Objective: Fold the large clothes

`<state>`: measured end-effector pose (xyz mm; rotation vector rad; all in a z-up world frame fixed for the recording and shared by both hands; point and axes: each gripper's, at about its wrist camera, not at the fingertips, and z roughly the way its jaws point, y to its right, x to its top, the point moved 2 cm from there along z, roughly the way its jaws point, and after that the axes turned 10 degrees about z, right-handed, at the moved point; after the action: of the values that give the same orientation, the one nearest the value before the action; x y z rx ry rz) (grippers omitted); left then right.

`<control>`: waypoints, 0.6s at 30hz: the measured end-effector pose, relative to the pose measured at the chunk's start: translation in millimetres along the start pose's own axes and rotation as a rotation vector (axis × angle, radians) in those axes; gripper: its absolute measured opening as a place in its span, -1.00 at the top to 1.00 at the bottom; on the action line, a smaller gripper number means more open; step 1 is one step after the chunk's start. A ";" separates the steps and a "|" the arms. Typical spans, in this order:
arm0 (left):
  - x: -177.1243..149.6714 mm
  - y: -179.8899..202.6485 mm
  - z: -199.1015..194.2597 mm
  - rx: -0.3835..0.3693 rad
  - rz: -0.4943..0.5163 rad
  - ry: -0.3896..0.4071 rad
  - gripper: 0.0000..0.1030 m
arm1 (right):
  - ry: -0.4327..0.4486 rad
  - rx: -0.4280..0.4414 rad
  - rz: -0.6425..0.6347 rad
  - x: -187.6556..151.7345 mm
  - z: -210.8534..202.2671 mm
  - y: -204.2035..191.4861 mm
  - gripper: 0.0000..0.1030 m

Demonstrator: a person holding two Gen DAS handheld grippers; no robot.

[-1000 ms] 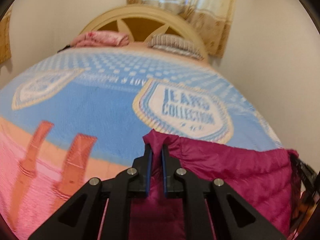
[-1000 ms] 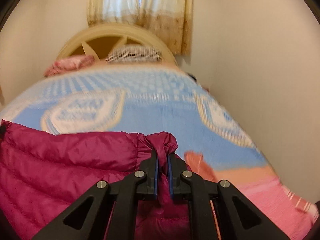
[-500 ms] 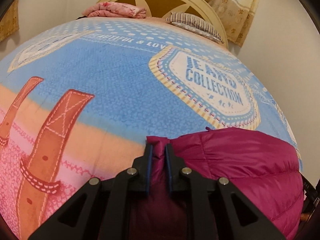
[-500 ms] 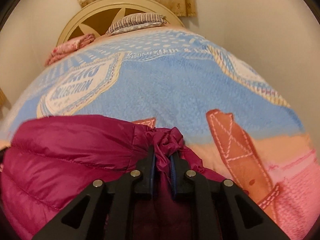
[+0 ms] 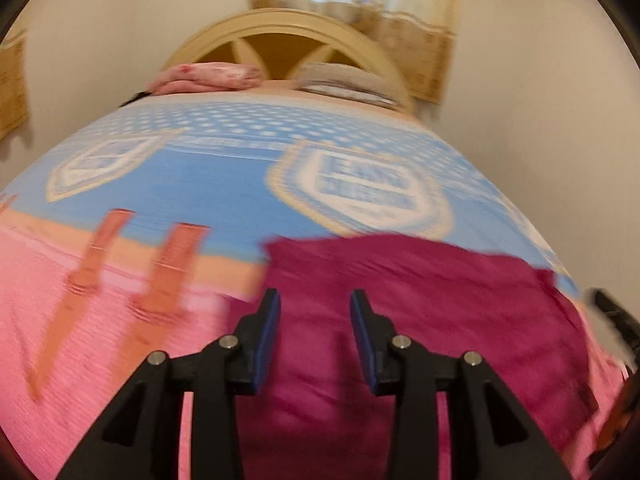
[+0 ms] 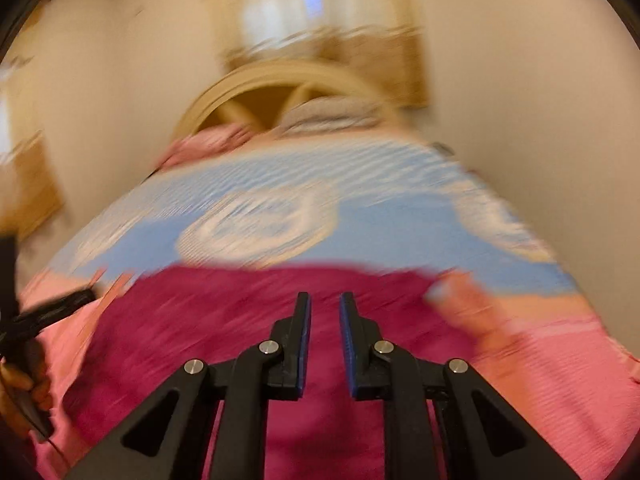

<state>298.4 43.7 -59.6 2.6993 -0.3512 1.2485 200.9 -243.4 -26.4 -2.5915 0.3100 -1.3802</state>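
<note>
A magenta puffer jacket (image 5: 420, 300) lies spread on the bed, near its foot. My left gripper (image 5: 315, 300) hovers just above the jacket's left part; its jaws are opening and nothing is between the blue pads. In the right wrist view the jacket (image 6: 224, 320) fills the lower middle. Over its middle, my right gripper (image 6: 325, 300) stands slightly open with a narrow empty gap. The left gripper's black fingers (image 6: 60, 304) and the hand (image 6: 24, 384) that holds it show at the left edge. Both views are blurred by motion.
The bed carries a blue and pink blanket (image 5: 200, 200) with badge prints and brown strap prints. A pink folded cloth (image 5: 208, 76) and a striped pillow (image 5: 340, 80) lie by the cream headboard (image 5: 280, 28). A wall runs close along the bed's right side.
Both grippers were shut on the jacket's far edge and have let it go. They have pulled back, and the jacket now lies flat on the blanket.
</note>
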 end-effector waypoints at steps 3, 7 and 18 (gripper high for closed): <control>-10.9 44.1 6.8 -0.055 0.054 -0.026 0.25 | -0.068 0.044 0.003 -22.9 18.9 -36.1 0.72; -26.0 59.8 27.3 -0.054 0.045 -0.079 0.25 | -0.142 0.040 0.050 -49.4 49.7 -45.4 0.72; -42.0 65.1 49.9 -0.009 0.076 -0.080 0.22 | -0.218 -0.011 0.036 -79.4 83.1 -33.1 0.75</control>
<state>290.9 -24.1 -121.6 2.7580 -0.4723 1.1575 230.0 -184.5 -126.4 -2.6989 0.3297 -1.0745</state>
